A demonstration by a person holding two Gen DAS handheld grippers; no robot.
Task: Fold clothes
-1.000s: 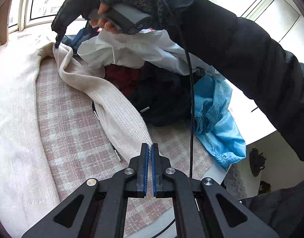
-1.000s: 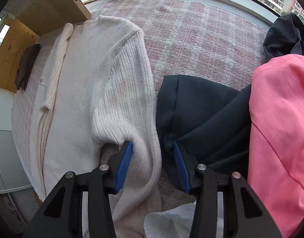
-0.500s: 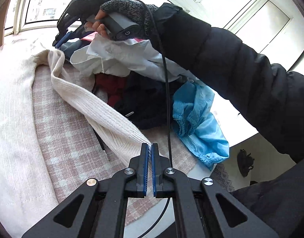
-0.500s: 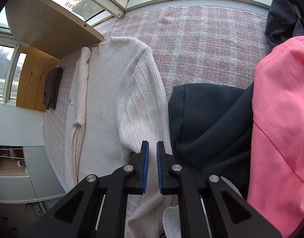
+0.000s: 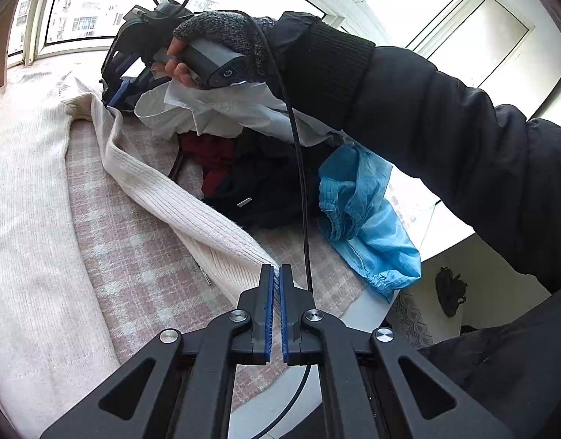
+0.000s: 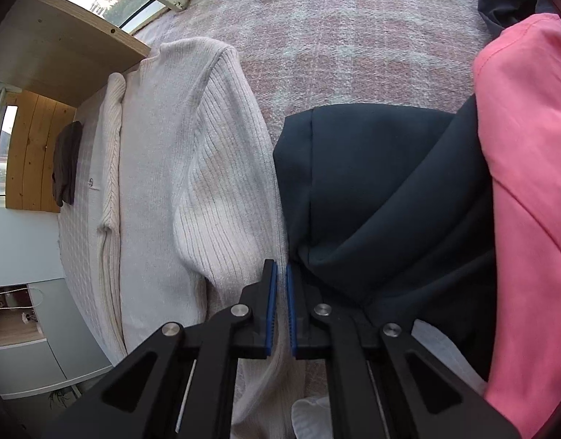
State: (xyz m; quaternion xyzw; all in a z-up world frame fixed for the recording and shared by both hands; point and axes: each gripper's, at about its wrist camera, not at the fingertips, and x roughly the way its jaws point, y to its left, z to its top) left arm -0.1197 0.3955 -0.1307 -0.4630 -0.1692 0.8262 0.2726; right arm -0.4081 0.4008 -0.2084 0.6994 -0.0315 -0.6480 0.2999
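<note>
On the checked pink blanket (image 5: 141, 256), the cream sweater (image 5: 28, 219) lies flat along the left edge, its right sleeve (image 5: 192, 212) stretched toward the near edge. The left gripper (image 5: 275, 274) is clenched on that sleeve's cuff. The right gripper (image 6: 281, 274), whose jaws stood wide a second ago, has just closed onto the sleeve up by the shoulder, beside the navy garment (image 6: 372, 190). With both ends pinched, the sleeve looks ready to be folded across the body.

Both wrist cams sit close, angled down over the bed; they share the cream sweater (image 5: 192, 216) (image 6: 207, 168), seen from opposite ends.
</note>
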